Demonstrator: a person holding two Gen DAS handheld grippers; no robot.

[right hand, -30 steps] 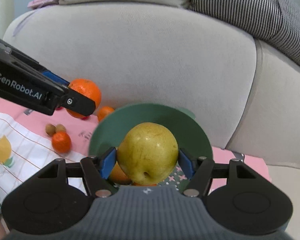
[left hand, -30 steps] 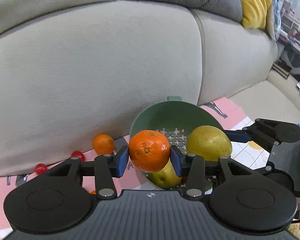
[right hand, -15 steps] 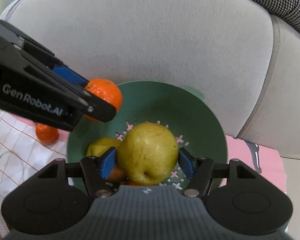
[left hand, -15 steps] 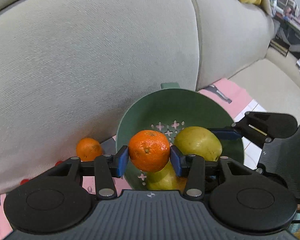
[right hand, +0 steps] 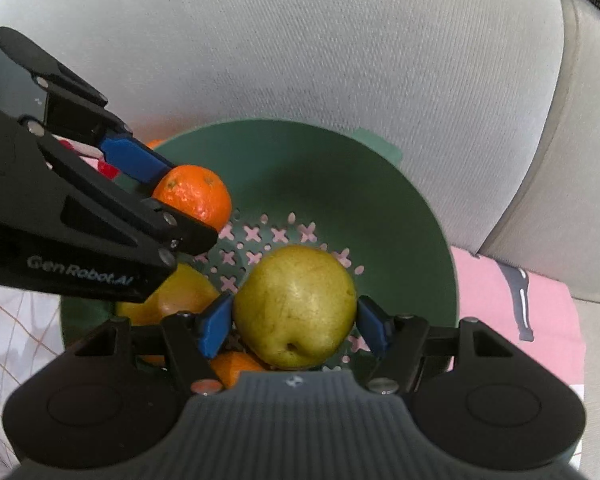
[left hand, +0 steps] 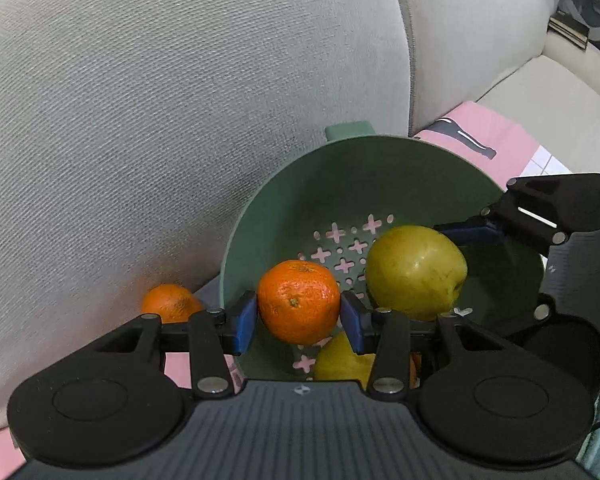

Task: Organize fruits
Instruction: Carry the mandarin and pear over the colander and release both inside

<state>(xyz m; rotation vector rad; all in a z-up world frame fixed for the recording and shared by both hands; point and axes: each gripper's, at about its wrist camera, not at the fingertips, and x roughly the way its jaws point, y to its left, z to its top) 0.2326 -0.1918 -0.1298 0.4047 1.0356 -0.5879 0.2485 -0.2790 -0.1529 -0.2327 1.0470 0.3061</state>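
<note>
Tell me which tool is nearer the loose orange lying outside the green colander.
Left. The left tool, gripping a mandarin, is just beside the loose orange; the right tool, holding a pear, is across the colander.

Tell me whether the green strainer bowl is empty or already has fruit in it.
Not empty. The green strainer bowl already holds a yellow fruit and something orange at the bottom, under the gripped pear.

Black plastic left gripper (left hand: 299,314) and right gripper (right hand: 295,322), blue-padded jaws, silver screws, white "GenRobot.AI" lettering.

Matt green plastic colander (left hand: 284,216), woven grey sofa cloth (left hand: 148,120), dimpled glossy orange (left hand: 299,307)
</note>
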